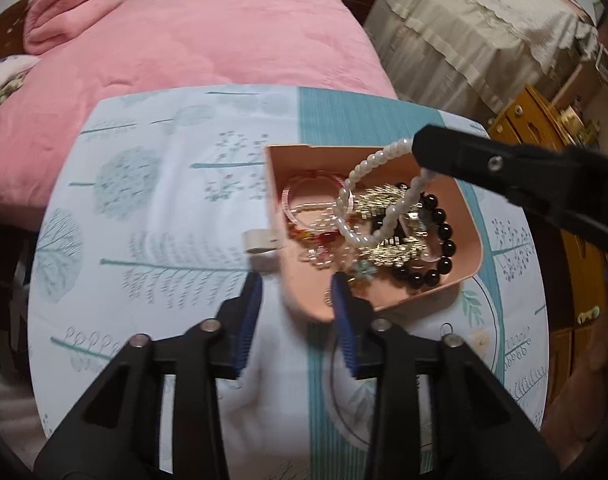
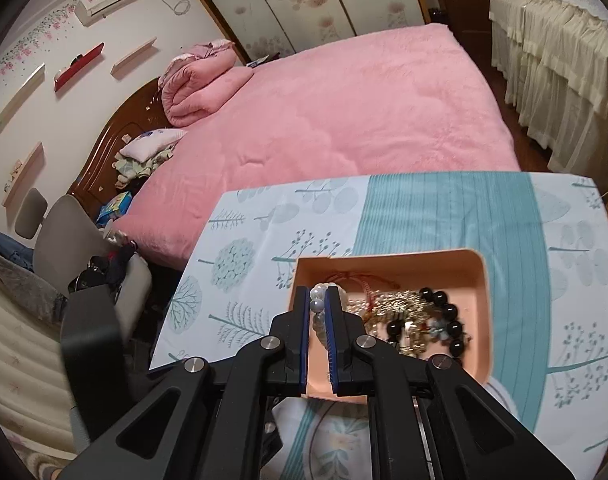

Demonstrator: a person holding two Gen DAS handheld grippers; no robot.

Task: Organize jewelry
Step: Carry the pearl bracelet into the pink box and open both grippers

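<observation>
Two claws were in view at the time of inspection. The right claw (image 2: 319,298) was clamped on a pearl bracelet (image 1: 368,196), held above a pink tray (image 1: 470,236); the loop hung from the pads with its lower part draped over the jewelry inside. The left claw (image 1: 295,284) stood with its jaws apart, holding nothing, at the near corner of the tray.

The tray sat on a counter (image 1: 151,208) covered by a leaf-print cloth, beside a pink bed (image 2: 344,112). Its contents lay in one heap: a black bead bracelet (image 1: 440,236), a gold chain piece (image 1: 392,216) and a pink bangle (image 1: 304,196), all touching or overlapping. A small white piece (image 1: 259,242) lay on the cloth just beside the tray's left wall; its nature could not be determined.

Risks noted, as judgement:
- The hanging loop rested against the gold piece; a lift could snag it and drag other items out.
- The grip sat on round beads only, so the strand could slip or roll free.
- The tray was unrestrained and appeared light; a snag could shift or tip it unless the left claw steadied it.
</observation>
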